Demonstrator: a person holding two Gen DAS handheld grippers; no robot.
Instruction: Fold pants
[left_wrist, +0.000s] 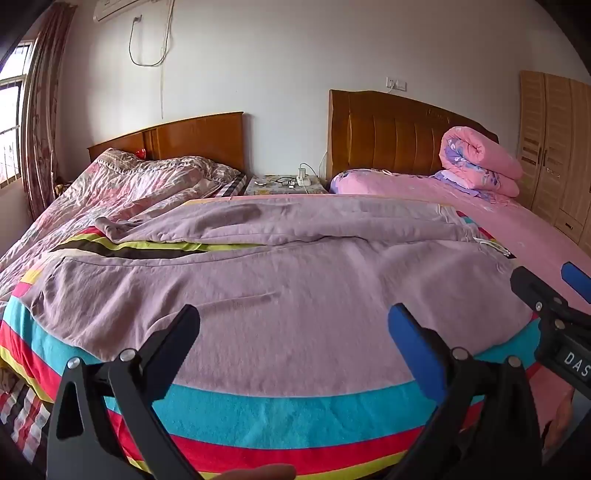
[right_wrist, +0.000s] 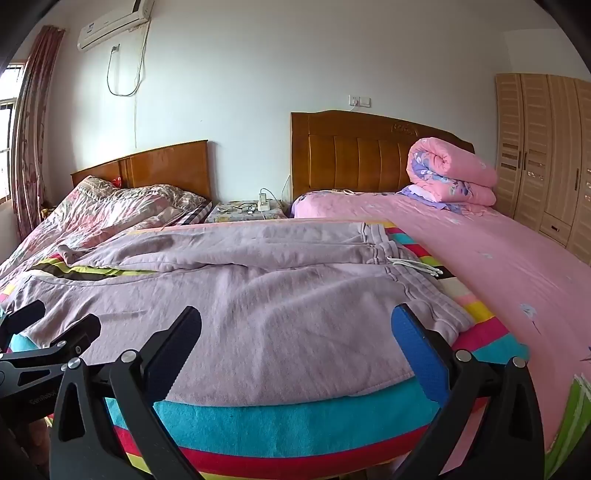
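Note:
Lilac sweatpants (left_wrist: 295, 280) lie spread flat on a striped blanket (left_wrist: 288, 410) on the bed, both legs running left and the waistband with white drawstrings to the right (right_wrist: 402, 258). My left gripper (left_wrist: 293, 325) is open and empty, hovering over the near leg at the bed's front edge. My right gripper (right_wrist: 295, 325) is open and empty over the near leg close to the waist. The right gripper also shows at the right edge of the left wrist view (left_wrist: 546, 284). The left gripper shows at the left edge of the right wrist view (right_wrist: 51, 321).
A pink bed (right_wrist: 498, 266) with a rolled pink quilt (right_wrist: 450, 177) lies to the right. A second bed with a rumpled floral quilt (left_wrist: 140, 181) is on the left. A nightstand (left_wrist: 284, 184) with cables sits between the headboards. A wardrobe (right_wrist: 546, 155) stands far right.

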